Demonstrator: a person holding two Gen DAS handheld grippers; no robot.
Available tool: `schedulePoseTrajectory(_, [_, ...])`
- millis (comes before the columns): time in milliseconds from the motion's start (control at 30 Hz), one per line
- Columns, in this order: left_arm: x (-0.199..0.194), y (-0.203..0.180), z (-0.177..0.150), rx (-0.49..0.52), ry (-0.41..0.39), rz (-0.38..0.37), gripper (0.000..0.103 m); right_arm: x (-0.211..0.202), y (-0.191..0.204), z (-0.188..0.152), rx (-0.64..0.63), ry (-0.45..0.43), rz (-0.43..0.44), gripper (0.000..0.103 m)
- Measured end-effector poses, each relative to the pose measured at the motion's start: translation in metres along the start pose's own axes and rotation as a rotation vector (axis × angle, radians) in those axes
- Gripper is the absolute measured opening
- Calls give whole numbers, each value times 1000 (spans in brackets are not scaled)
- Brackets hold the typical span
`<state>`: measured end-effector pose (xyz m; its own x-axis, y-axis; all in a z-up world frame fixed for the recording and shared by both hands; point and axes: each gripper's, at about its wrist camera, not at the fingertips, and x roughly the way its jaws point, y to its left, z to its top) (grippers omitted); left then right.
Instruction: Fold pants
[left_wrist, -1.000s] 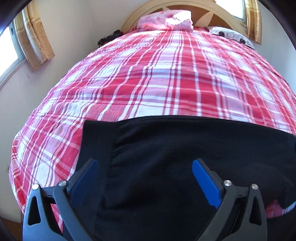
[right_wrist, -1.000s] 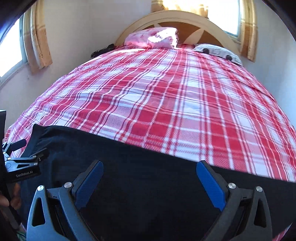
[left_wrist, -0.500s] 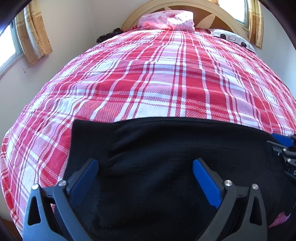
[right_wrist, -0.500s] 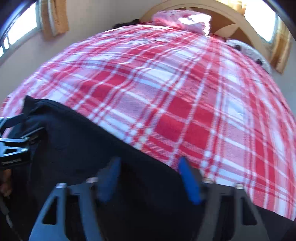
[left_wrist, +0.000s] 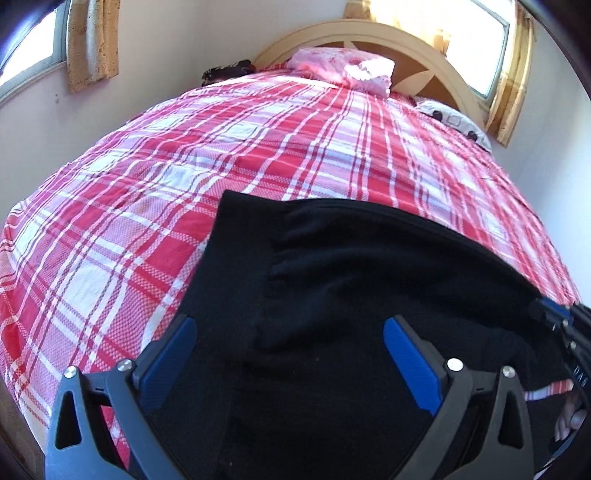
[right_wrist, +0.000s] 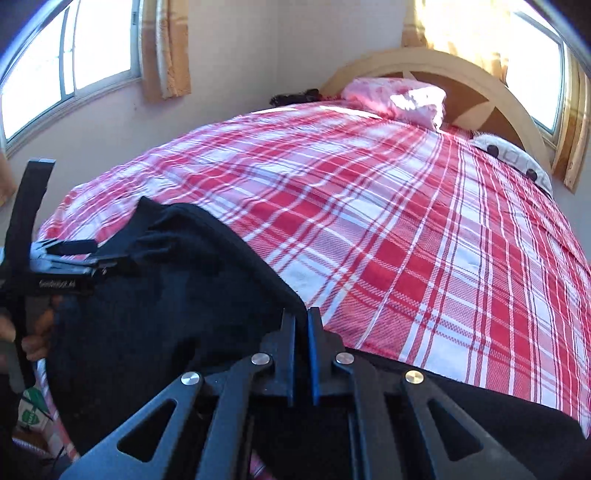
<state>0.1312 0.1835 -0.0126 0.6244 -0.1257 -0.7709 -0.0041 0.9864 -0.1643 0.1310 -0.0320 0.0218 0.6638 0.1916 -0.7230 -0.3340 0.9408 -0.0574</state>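
Black pants lie across the near end of a red and white plaid bed. My left gripper is open and hovers over the pants near their left end, blue pads wide apart. My right gripper is shut on the far edge of the pants and the fabric rises to its tips. The right gripper shows at the right edge of the left wrist view. The left gripper shows at the left edge of the right wrist view.
A pink pillow and a white spotted pillow lie at the curved wooden headboard. Walls and curtained windows flank the bed. A dark item lies at the bed's far left corner.
My right gripper has gone from wide open to shut on the pants' far edge, moving left. My left gripper has stayed open and shifted slightly over the pants.
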Motion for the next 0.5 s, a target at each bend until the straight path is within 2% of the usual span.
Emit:
schedulePoseTrajectory(133, [-13, 0, -7, 6, -19, -53, 103, -24, 28, -25, -59, -39, -16, 6])
schedulePoseTrajectory(333, [-26, 2, -4, -15, -31, -131, 103, -38, 62, -64, -144, -63, -52, 6])
schedulePoseTrajectory(500, [-21, 3, 4, -39, -9, -169, 103, -50, 91, -89, -227, -84, -12, 4])
